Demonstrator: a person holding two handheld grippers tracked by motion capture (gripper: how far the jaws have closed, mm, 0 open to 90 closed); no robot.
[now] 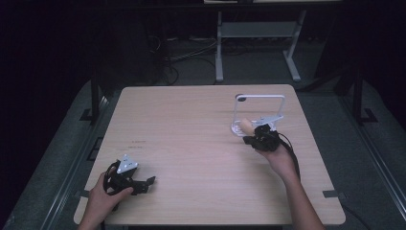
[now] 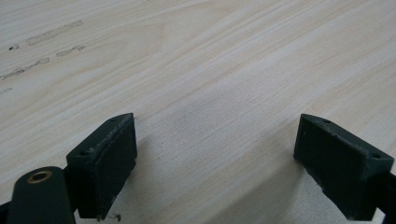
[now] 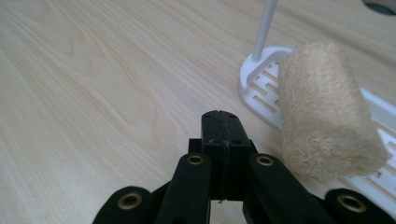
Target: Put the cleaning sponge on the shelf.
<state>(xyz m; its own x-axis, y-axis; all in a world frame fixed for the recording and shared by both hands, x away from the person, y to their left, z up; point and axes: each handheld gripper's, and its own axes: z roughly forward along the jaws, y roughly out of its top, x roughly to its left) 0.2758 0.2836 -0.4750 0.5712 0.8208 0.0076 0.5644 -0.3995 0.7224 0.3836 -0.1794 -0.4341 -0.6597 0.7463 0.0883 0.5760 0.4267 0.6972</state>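
Your right gripper point(image 3: 219, 122) is clamped shut, empty — loofah roll point(image 3: 322, 112) lies just beside it.
Left gripper point(image 2: 215, 154) idles wide open, holding nothing — free to assist.

The table point(image 1: 191, 143) is pale wood with fine, streaky grain and a few small dark marks. The rack point(image 3: 261, 88) is white, its base slotted. The fibrous roll point(image 3: 322, 112) is tan. Both grippers, left point(image 2: 215, 163) and right point(image 3: 222, 122), are black with brass-coloured rivets; the left carries a grey plate point(image 1: 127, 164).
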